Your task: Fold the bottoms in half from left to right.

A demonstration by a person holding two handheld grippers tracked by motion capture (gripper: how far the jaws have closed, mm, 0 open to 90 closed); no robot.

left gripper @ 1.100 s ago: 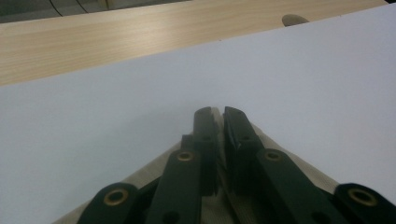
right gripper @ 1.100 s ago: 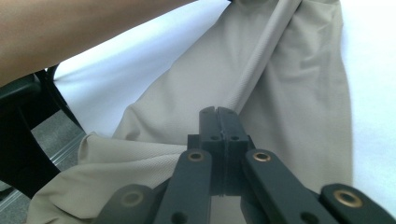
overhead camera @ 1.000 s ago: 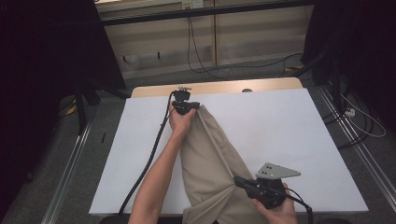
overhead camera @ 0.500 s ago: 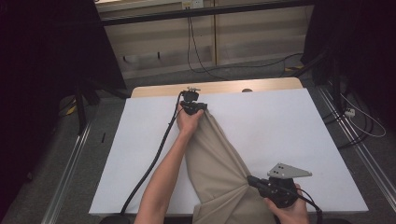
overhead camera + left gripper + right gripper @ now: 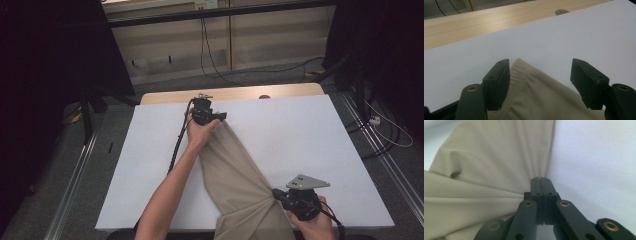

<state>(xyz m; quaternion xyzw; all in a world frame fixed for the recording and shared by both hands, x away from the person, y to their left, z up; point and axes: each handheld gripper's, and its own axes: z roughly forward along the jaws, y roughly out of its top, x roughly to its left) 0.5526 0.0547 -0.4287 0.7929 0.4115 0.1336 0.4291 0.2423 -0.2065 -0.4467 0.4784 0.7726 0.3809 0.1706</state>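
- Beige woven cloth, a long garment-like piece, lies on the white table cover, running from the near edge diagonally up to a narrow far end near the middle of the table.
- Nearest, at the person's right, the right gripper is clenched on a pinched fold at the cloth's right edge; in the right gripper view its black jaws meet with cloth gathered between them.
- Farther off, the left gripper sits at the cloth's far tip. Its jaws have just been opening; in the left gripper view they stand apart on either side of the tip, pads not pressing, so the tip is released.
- Judged from this, the far end is laid out flat and let go; the near part is bunched and hangs over the table edge, so smoothing or folding it looks left to do.
- Beyond the cover, a strip of pale wooden tabletop shows.
- No brand, label or writing can be read.
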